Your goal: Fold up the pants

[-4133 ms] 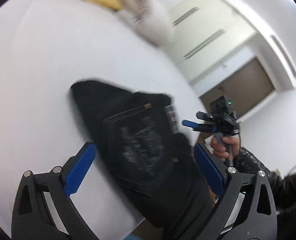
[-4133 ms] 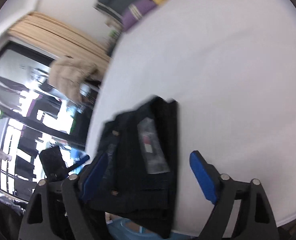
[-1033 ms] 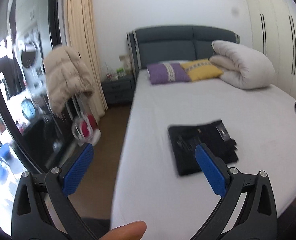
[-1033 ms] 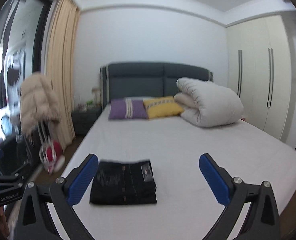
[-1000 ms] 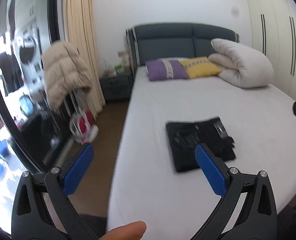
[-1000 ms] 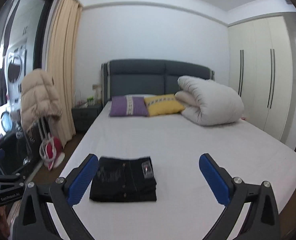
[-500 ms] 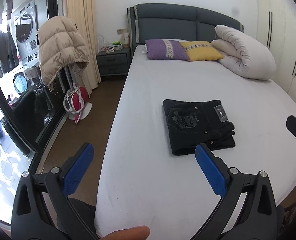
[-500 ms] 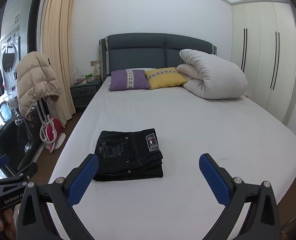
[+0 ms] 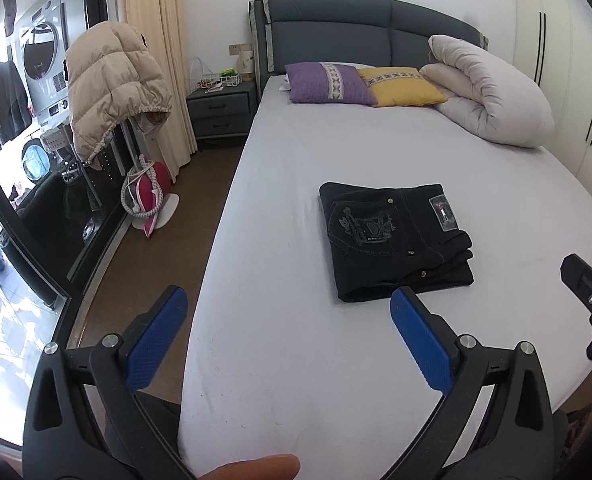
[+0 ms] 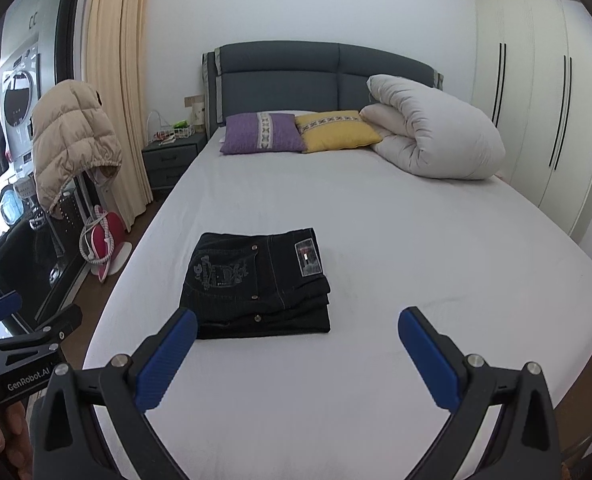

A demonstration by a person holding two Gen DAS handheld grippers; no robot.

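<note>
Black pants [image 10: 256, 284] lie folded near bed [image 10: 376, 220] left edge, long axis crosswise, underlayers hidden. Left gripper [image 9: 288, 316] and right gripper [image 10: 296, 338] are held wide open, empty.

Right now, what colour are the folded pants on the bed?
Black, with pale stitched embroidery on the pocket: the folded pants show best in the right wrist view.

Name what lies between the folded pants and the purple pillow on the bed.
Nothing: only bare white sheet separates the pants from the purple pillow, clearest in the right wrist view.
</note>
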